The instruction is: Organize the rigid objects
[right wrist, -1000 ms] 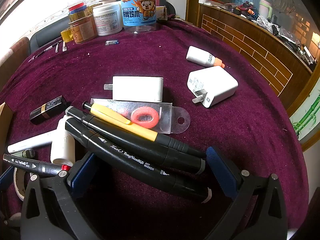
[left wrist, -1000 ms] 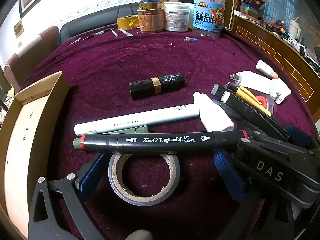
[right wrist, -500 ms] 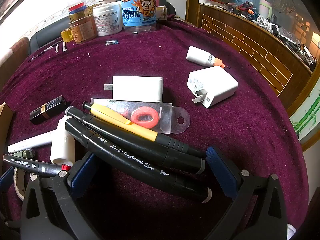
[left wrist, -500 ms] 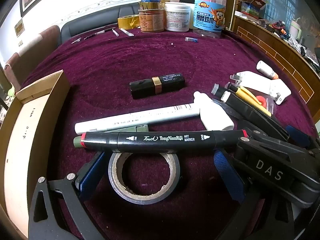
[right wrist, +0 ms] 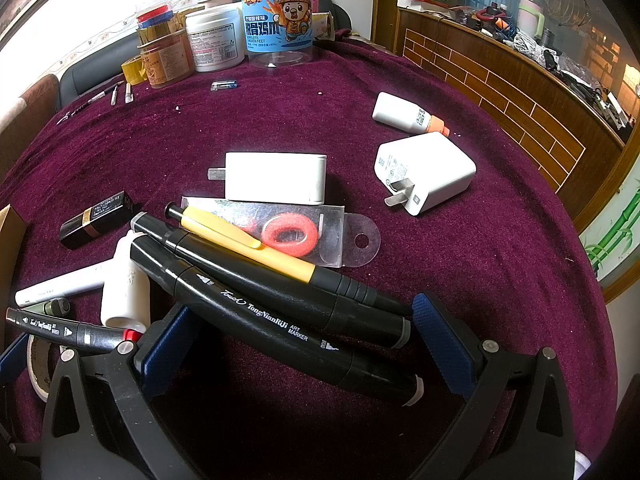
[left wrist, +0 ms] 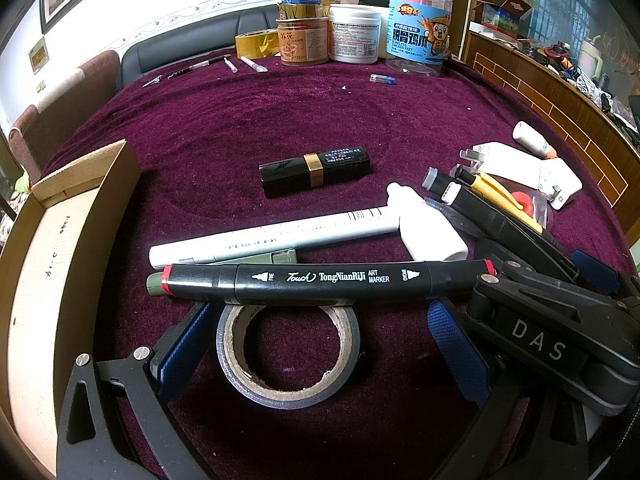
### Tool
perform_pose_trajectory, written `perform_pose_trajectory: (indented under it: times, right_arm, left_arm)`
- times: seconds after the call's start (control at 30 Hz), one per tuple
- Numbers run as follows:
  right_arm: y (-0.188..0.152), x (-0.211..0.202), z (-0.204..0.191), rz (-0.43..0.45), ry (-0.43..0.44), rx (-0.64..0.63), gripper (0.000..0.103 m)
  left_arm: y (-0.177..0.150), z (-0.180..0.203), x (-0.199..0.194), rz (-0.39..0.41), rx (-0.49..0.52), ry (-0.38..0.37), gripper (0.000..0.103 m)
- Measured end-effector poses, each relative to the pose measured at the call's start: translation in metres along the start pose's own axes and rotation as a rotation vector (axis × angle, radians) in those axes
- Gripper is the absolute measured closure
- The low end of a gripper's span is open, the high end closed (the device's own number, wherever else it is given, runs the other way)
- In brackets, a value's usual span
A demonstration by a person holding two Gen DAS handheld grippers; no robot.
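Both my jaws wide open, holding nothing. Left gripper [left wrist: 320, 344] straddles tape roll [left wrist: 288, 360]; closing risks dragging red-capped marker [left wrist: 324, 278] lying across it. Right gripper [right wrist: 304, 344] over stacked black markers [right wrist: 280, 324]; pinching one may roll the other.

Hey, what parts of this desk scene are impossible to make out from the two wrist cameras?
- Cardboard box: left wrist view, cut off by the frame's left edge; interior mostly unseen.
- Olive green pen: left wrist view, mostly hidden under the black art marker and white pen.
- Tape roll: right wrist view, covered by the right tongs.
- Lipstick label: too small to read.
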State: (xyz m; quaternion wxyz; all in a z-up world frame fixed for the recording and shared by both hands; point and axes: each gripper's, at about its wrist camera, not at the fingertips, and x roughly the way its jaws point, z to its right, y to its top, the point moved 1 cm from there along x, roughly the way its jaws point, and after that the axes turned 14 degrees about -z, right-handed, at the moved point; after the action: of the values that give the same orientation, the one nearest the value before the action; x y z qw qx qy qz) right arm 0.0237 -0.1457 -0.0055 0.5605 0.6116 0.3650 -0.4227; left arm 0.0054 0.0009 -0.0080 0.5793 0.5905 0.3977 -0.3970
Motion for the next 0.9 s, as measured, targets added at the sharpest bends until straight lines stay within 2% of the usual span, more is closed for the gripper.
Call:
perform_pose_trajectory:
  times: [0.43,0.7,0.77,0.9]
  right_arm:
    - [0.0,0.0,0.0,0.0,0.0,0.0,0.0]
    - [0.0,0.0,0.0,0.0,0.0,0.0,0.0]
    - [0.0,0.0,0.0,0.0,0.0,0.0,0.0]
    - [0.0,0.0,0.0,0.0,0.0,0.0,0.0]
  left_arm:
    - [-0.004,0.001,-0.001,-0.007,-0.014,0.005,0.002]
    - [-0.001,0.001,-0.002,-0.12,0.021,-0.015,0.001]
    - [-0.003,0.001,-0.003,-0.118,0.04,-0.024,0.002]
    - [-0.013,0.0,-0.007,-0.057,0.038,-0.03,0.002]
